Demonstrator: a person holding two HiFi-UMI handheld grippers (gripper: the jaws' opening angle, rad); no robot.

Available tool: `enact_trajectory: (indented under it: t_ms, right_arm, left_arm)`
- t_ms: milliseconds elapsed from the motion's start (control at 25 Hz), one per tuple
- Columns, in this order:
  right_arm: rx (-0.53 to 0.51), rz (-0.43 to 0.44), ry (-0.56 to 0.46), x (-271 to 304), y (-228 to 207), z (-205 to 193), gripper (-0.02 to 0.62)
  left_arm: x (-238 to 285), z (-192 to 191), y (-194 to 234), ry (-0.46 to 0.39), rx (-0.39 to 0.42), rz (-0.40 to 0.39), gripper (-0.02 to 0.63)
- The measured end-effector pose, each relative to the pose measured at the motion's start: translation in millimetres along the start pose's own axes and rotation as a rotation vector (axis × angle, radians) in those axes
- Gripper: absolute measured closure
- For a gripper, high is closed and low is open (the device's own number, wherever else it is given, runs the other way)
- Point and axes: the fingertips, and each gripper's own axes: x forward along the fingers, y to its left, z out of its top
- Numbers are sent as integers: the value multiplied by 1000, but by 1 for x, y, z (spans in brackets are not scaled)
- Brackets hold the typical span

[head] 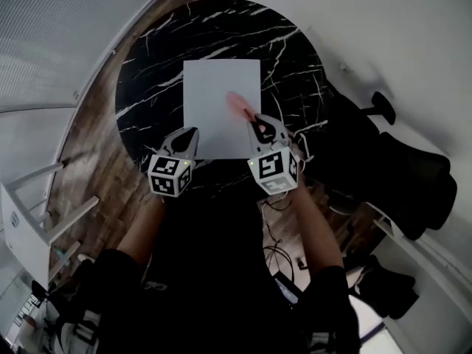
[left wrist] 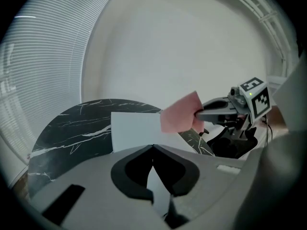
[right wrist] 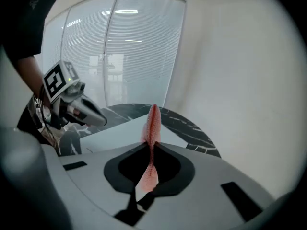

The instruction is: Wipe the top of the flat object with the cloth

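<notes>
A white flat square sheet [head: 214, 98] lies on a round black marble table [head: 147, 87]. My right gripper [head: 257, 123] is shut on a pink cloth [head: 237, 105], which hangs above the sheet's right part. The right gripper view shows the cloth [right wrist: 153, 121] standing upright out of the jaws of the right gripper [right wrist: 152, 145]. My left gripper [head: 192, 134] hovers over the sheet's near-left corner, its jaws closed tip to tip with nothing gripped. From the left gripper [left wrist: 153, 147] I see the sheet [left wrist: 134, 131], the cloth [left wrist: 180, 114] and the right gripper [left wrist: 201, 113].
A black office chair [head: 413, 175] stands to the right of the table. A white frame [head: 29, 212] stands at the left on the wood floor, and cables [head: 276, 257] lie near my feet. Window blinds [right wrist: 120, 56] and a white wall rise behind the table.
</notes>
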Motion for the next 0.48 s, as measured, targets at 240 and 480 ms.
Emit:
enact_trajectory:
  t_ms: [240, 480]
  right_arm:
    - [-99, -81, -48, 41, -56, 55, 583]
    - [-287, -203, -20, 104, -90, 78, 583]
  left_arm:
    - [-6, 10, 20, -29, -56, 61, 607]
    - [-14, 6, 41, -30, -89, 124, 607]
